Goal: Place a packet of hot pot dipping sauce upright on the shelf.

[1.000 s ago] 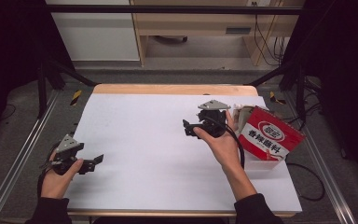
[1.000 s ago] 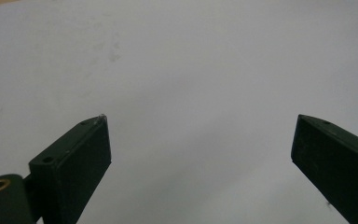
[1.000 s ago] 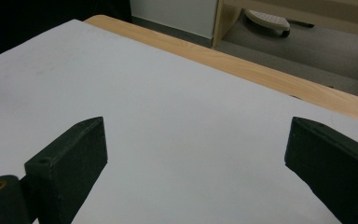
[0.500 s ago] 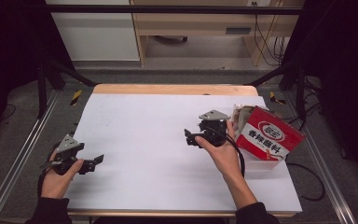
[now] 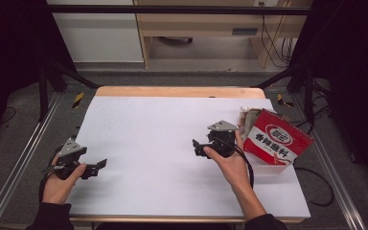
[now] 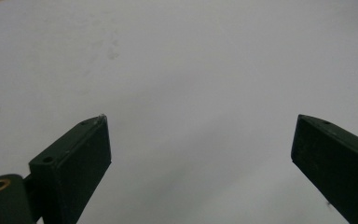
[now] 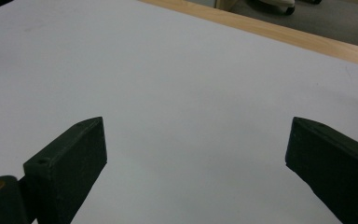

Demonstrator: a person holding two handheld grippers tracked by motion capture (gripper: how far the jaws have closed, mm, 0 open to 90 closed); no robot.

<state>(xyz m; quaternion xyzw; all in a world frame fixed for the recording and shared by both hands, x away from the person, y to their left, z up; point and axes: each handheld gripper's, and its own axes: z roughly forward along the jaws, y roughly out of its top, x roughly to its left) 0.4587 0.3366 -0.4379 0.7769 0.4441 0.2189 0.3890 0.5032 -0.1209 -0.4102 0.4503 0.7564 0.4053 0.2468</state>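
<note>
**Red bag at the right edge, both grippers empty**

While the red bag (image 5: 278, 143) lies at the bench's (image 5: 163, 134) right edge, its white label's Chinese characters too small to read, the right gripper (image 5: 199, 146) sits just left of it, jaws spread, holding nothing. It has dropped toward the person since a second ago. The left gripper (image 5: 98, 166), also spread, hasn't moved.
</note>
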